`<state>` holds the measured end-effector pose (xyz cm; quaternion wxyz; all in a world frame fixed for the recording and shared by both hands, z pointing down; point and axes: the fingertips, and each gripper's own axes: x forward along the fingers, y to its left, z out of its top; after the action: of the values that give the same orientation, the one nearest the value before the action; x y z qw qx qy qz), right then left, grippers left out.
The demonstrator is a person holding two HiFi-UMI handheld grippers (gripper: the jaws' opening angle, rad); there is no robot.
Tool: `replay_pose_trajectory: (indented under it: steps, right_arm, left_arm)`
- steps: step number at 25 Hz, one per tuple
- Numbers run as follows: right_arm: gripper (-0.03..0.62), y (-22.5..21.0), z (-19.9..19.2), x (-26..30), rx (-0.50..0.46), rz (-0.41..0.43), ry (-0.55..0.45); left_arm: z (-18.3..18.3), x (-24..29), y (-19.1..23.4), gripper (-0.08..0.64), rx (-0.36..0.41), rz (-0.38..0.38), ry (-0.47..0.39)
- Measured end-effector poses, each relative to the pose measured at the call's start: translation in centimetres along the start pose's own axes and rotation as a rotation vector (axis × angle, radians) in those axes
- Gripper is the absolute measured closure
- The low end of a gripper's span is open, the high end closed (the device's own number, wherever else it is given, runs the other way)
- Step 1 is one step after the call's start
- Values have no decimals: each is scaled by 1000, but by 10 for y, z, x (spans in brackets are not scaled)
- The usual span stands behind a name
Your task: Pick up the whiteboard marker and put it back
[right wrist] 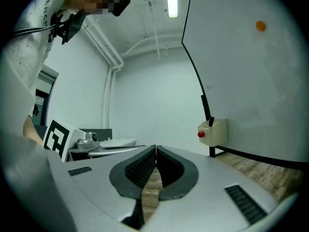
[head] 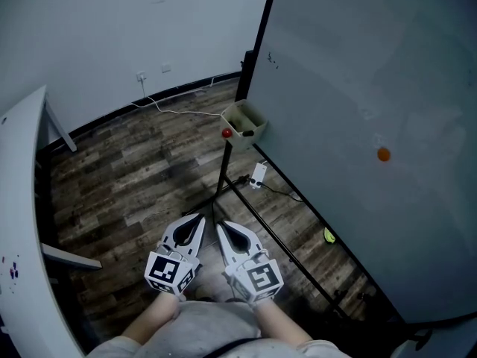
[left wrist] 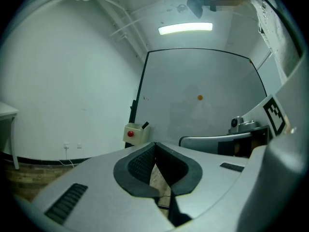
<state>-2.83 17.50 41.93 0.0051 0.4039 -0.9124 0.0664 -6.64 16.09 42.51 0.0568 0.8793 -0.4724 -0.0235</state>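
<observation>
Wood-plank floor, whiteboard at right — beige box at its far corner, dark marker inside. Left gripper, right gripper — near, jaws closed, empty.

White walls enclose a dark wood-plank floor beneath a ceiling strip light.

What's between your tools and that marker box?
Head view: only wood floor and the stand's black strut between left tool, right tool and box.
</observation>
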Motion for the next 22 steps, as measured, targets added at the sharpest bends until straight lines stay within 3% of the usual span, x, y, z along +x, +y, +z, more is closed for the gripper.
replay_pose_trajectory:
  steps: [13,22]
  right_arm:
    - [572,-4,-3,8,0,18,-15]
    - [572,-42,5,37,-23,13,-10]
  left_arm:
    - [-6,6,1,545,-23,-9,4]
    - [-3,54,21,545,-25,-18,9]
